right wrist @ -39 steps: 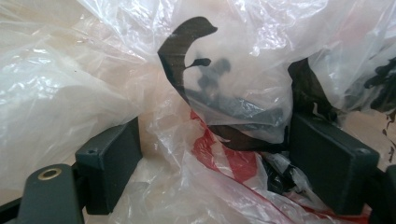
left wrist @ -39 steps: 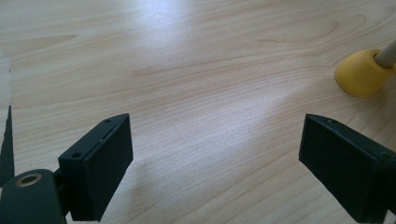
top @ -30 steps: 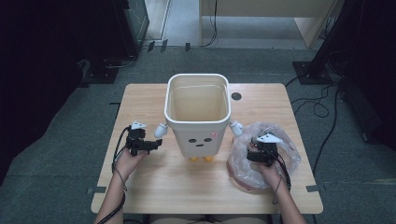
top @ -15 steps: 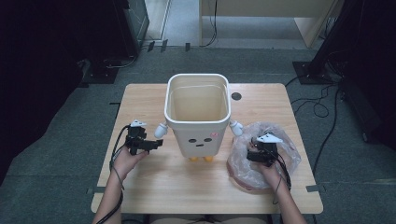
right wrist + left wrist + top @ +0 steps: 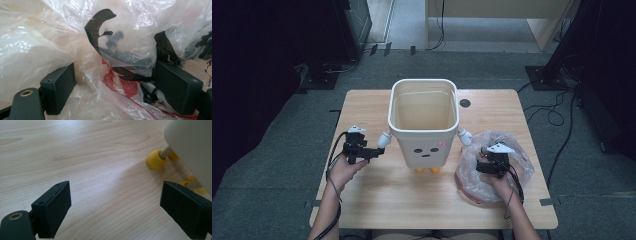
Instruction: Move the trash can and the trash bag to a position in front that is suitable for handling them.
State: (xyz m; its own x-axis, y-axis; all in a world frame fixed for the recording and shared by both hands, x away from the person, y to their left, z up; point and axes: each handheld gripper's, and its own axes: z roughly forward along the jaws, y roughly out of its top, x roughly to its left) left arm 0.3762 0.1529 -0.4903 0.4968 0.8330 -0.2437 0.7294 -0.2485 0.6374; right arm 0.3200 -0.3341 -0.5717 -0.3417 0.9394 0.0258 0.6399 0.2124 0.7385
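A white plastic bin (image 5: 424, 130) with a drawn face, small white arms and yellow feet stands in the middle of the wooden table (image 5: 377, 195). My left gripper (image 5: 376, 151) is just left of the bin, low beside its white arm, and points at it. In the left gripper view the left gripper (image 5: 115, 212) is open over bare wood, with a yellow foot (image 5: 155, 160) and the bin wall (image 5: 192, 140) ahead on the right. My right gripper (image 5: 484, 162) rests on a crumpled clear plastic bag (image 5: 512, 165) right of the bin. In the right gripper view the right gripper (image 5: 113, 92) is open, with bag film (image 5: 120, 45) bulging between the jaws.
The bag has red and black print. A round dark grommet (image 5: 465, 103) sits in the table behind the bin. Cables (image 5: 557, 115) trail on the grey floor to the right, and dark equipment stands at both sides.
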